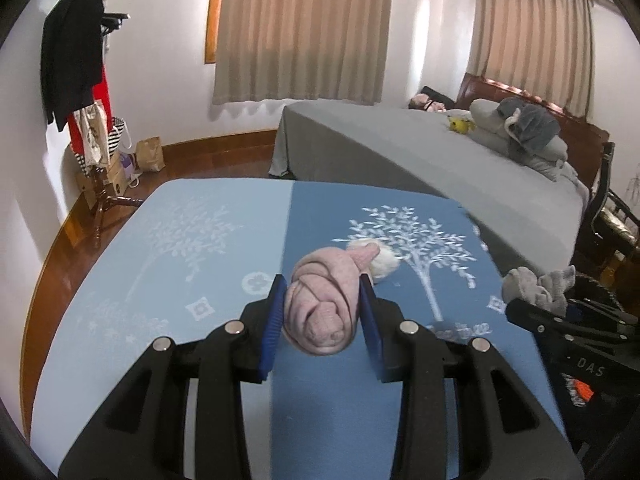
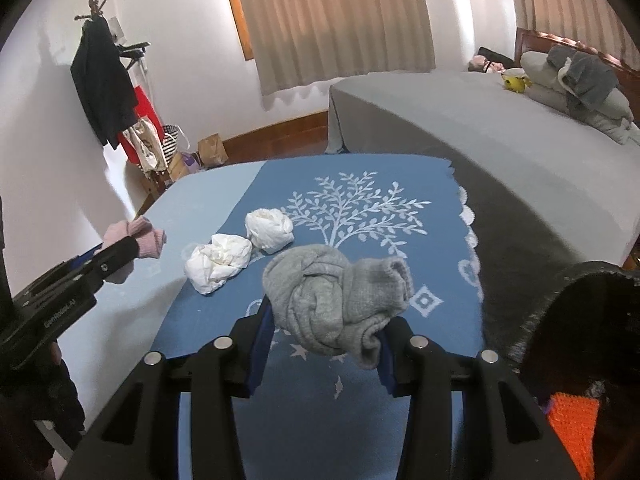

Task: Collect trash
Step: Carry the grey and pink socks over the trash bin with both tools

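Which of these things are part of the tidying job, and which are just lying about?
Part of the job:
- pink sock bundle, in left gripper
- grey sock bundle, in right gripper
- two crumpled tissues
- dark basket

Lying about:
- coat rack
- bed
- paper bag

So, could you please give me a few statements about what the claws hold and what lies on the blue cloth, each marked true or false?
1. The left claw grips a pink rolled sock. True.
2. The right claw is empty. False: it grips a grey rolled sock.
3. Two white crumpled tissues lie on the blue tree-print cloth. True.
4. The tissues sit on the grey bed. False: they are on the cloth, short of the bed.
5. A dark coat hangs on the coat stand. True.
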Tool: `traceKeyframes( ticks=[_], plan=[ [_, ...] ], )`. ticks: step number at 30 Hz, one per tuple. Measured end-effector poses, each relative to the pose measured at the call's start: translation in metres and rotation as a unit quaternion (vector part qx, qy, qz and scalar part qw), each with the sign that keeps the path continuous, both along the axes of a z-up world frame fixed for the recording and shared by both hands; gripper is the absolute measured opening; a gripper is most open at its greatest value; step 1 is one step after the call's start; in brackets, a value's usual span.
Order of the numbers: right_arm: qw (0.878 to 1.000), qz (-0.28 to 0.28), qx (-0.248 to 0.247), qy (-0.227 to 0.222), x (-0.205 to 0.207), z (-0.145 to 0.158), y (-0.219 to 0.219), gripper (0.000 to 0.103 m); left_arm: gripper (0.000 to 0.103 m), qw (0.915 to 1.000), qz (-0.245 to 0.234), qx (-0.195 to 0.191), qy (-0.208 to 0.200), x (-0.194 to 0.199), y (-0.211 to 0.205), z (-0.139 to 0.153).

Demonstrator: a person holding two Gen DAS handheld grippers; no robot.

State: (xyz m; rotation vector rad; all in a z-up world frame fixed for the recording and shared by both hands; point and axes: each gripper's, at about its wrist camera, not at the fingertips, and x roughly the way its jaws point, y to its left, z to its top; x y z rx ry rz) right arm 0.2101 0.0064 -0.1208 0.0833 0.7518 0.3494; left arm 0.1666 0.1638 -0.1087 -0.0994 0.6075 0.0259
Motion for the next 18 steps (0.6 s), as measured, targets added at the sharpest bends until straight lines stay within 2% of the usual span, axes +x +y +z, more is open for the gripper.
traceKeyframes(
  ticks=[18],
  plan=[
    [0.998, -0.032, 0.009, -0.047, -0.048, 0.042, -0.061, 0.044, 0.035, 0.9977, -0.062, -0.002, -0.029, -0.027, -0.071, 0.029]
  ],
)
